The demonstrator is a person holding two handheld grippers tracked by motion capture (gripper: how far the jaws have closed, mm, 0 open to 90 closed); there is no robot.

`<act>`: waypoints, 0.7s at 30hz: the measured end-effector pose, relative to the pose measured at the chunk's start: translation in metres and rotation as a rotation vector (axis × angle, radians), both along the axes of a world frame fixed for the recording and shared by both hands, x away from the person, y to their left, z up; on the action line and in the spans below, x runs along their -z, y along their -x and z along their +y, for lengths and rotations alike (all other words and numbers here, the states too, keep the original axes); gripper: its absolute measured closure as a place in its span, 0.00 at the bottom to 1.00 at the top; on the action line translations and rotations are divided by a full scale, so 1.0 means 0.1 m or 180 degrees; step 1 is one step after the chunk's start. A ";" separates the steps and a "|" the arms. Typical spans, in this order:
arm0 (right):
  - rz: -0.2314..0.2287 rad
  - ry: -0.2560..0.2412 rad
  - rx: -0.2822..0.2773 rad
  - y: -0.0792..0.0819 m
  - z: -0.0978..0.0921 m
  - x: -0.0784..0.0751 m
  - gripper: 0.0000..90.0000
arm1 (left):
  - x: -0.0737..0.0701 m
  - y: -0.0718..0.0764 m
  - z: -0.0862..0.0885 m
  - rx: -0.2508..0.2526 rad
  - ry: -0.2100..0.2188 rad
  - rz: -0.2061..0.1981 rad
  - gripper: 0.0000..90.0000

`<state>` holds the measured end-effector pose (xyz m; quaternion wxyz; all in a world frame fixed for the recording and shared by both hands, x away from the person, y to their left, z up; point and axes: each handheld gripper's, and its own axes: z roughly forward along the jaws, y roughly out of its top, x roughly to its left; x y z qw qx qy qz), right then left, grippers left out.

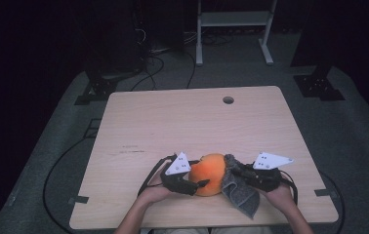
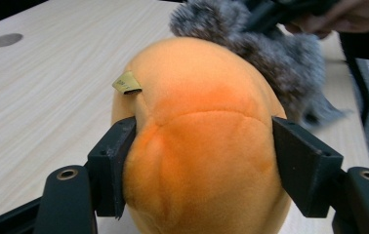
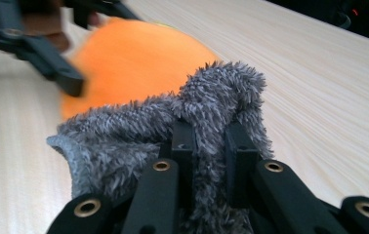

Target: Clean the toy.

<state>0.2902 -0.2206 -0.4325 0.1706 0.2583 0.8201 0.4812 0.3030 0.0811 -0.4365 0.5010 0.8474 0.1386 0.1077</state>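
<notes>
High view, orange plush toy [image 1: 210,174] set near the front edge of the table [image 1: 192,122], clamped by the left gripper [image 1: 198,184], grey fuzzy cloth [image 1: 238,190] pinched by the right gripper [image 1: 232,170], held against the toy.

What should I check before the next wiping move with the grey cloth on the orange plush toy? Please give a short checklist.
1. Left gripper clamps the orange plush toy on both sides: ok.
2. Right gripper pinches the grey cloth: ok.
3. Cloth touches the toy: ok, it lies against it.
4. Toy rests on the table: ok.
5. Cloth's hanging end free of the table edge: cannot tell.
</notes>
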 end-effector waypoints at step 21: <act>0.0109 -0.0001 -0.0131 0.05 -0.03 0.06 0.86 | -0.06 0.02 -0.04 0.0084 -0.0074 0.0143 0.28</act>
